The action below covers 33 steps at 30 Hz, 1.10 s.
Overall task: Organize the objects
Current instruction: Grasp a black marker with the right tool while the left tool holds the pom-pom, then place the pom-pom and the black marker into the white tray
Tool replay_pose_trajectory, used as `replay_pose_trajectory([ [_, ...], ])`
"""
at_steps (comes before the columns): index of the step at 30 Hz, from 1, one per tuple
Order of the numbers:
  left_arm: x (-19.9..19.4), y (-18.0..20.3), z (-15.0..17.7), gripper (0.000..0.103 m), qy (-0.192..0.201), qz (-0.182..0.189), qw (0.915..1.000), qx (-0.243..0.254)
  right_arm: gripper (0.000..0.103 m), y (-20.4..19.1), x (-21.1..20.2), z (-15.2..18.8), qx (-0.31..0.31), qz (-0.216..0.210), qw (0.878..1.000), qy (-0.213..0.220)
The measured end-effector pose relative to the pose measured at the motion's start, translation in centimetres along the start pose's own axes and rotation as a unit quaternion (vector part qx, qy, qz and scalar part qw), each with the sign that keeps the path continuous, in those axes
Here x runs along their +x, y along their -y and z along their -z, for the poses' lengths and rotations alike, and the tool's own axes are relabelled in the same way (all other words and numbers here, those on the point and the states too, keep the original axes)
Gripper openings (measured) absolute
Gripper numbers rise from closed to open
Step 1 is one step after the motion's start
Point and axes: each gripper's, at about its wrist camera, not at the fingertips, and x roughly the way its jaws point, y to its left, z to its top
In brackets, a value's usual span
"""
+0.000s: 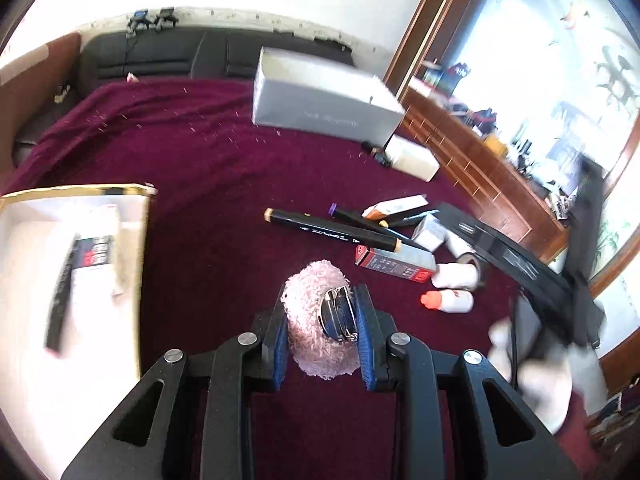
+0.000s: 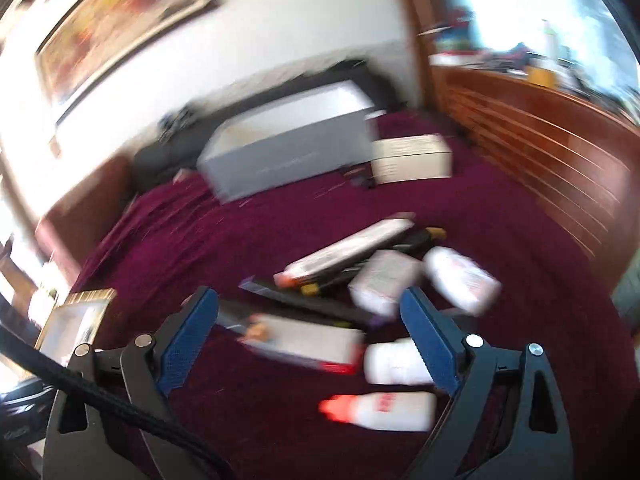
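Note:
My left gripper (image 1: 322, 308) is shut on a pink fluffy item with a metal clip (image 1: 316, 320) and holds it over the maroon cloth. A white open box with a gold rim (image 1: 80, 248) stands to its left with a few boxed items inside. A pile lies to the right: black markers (image 1: 332, 232), a red and grey carton (image 1: 394, 264), white bottles with an orange cap (image 1: 448, 300). My right gripper (image 2: 310, 312) is open and empty above this pile; in its blurred view the carton (image 2: 304, 342) and the bottles (image 2: 384, 410) lie between the fingers. The right gripper also shows in the left wrist view (image 1: 552, 292).
A large grey box (image 1: 320, 96) stands at the back of the maroon cloth, with a small white box (image 1: 412, 158) beside it. A wooden cabinet (image 1: 480, 168) runs along the right. A black sofa back (image 1: 160, 56) lies behind.

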Motion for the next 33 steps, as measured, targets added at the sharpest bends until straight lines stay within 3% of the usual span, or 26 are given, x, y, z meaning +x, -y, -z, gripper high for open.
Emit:
replay_pose_trajectory([
  [4,-3.8,-0.9,1.3,0.024,0.037,-0.007,0.9992,0.012,0.093,-5.1,3.9,-2.2,-0.097,-0.075,0.987,-0.105],
  [7,-6.0,-2.6,2.0,0.024,0.057,-0.015,0.9982,0.008,0.082,-8.4,7.7,-2.1,-0.166,-0.046,0.973,-0.157],
  [9,-7.1,-3.8,2.5,0.025,0.07,-0.023,0.9972,0.007,0.061,-9.7,10.0,-1.7,-0.186,-0.039,0.962,-0.196],
  [12,-8.0,-6.0,3.0,0.025,0.077,-0.031,0.9965,-0.003,0.045,-10.9,12.2,-1.1,-0.208,-0.022,0.95,-0.231],
  [15,-8.2,-8.2,3.6,0.025,0.077,-0.026,0.9965,-0.022,0.038,-11.9,13.3,0.0,-0.229,-0.015,0.938,-0.258],
  [19,-8.2,-9.9,4.0,0.025,0.078,-0.017,0.9961,-0.037,0.036,-12.5,14.1,1.4,-0.218,-0.048,0.921,-0.318],
  [25,-7.9,-10.7,4.3,0.025,0.075,-0.005,0.9958,-0.051,0.035,-12.6,13.3,2.0,-0.215,-0.013,0.927,-0.307],
  [30,-8.1,-11.1,4.4,0.025,0.077,-0.007,0.9953,-0.058,0.012,-13.8,11.1,3.5,-0.228,0.015,0.935,-0.269],
  [33,-8.5,-11.2,4.7,0.025,0.079,-0.011,0.9949,-0.061,0.012,-13.7,10.2,3.8,-0.207,-0.002,0.943,-0.262],
])
